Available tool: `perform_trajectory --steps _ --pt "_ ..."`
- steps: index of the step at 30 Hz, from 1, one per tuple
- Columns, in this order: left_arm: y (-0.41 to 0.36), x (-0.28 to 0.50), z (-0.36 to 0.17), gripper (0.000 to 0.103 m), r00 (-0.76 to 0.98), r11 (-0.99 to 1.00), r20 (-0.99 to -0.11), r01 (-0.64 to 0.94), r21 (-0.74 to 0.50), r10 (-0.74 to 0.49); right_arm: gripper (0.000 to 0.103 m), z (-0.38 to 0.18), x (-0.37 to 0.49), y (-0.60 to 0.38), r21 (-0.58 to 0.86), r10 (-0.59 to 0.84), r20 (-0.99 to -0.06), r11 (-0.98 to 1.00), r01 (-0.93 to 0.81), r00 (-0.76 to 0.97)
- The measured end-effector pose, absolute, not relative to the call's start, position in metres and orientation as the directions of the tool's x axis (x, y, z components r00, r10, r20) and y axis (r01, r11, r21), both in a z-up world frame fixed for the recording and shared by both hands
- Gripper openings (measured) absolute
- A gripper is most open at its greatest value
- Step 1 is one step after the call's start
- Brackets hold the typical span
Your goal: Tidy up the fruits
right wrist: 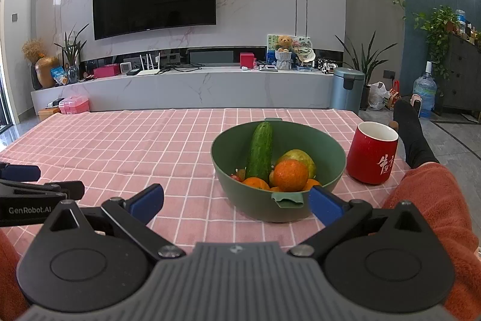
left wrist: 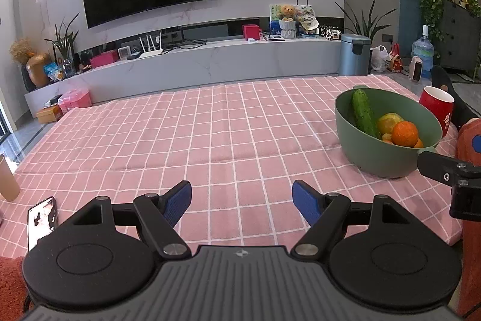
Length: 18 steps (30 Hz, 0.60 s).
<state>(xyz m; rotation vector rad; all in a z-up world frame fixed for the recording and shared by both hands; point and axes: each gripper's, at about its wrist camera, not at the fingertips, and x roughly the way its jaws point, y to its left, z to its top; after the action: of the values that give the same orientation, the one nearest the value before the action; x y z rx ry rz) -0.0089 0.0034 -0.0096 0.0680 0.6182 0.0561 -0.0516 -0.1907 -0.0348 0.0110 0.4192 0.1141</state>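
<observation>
A green bowl (right wrist: 240, 194) stands on the pink checked tablecloth (right wrist: 135, 146). In it a cucumber (right wrist: 260, 152) leans against the far wall, beside a yellow-green fruit (right wrist: 303, 158) and several oranges (right wrist: 290, 175). My right gripper (right wrist: 237, 200) is open just in front of the bowl, its right fingertip close to the near rim. In the left wrist view the bowl (left wrist: 375, 158) sits to the right with the cucumber (left wrist: 363, 112) and an orange (left wrist: 404, 134). My left gripper (left wrist: 242, 199) is open over bare cloth with nothing between its fingers.
A red mug (right wrist: 371, 155) stands right of the bowl. A phone (left wrist: 42, 220) and a beige cup (left wrist: 7, 182) lie near the table's left edge. A person's orange sleeve (right wrist: 433, 200) and a dark sock (right wrist: 412, 137) are at the right.
</observation>
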Motion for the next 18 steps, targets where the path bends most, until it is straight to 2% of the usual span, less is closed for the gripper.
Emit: perform_trajectory --steps 18 --pt "0.0055 -0.0098 -0.0091 0.089 0.814 0.996 -0.576 -0.037 0.079 0.076 0.099 -0.0363 -0.0508 -0.1914 0.03 0.12 -0.409 0.993 -0.118 0.905"
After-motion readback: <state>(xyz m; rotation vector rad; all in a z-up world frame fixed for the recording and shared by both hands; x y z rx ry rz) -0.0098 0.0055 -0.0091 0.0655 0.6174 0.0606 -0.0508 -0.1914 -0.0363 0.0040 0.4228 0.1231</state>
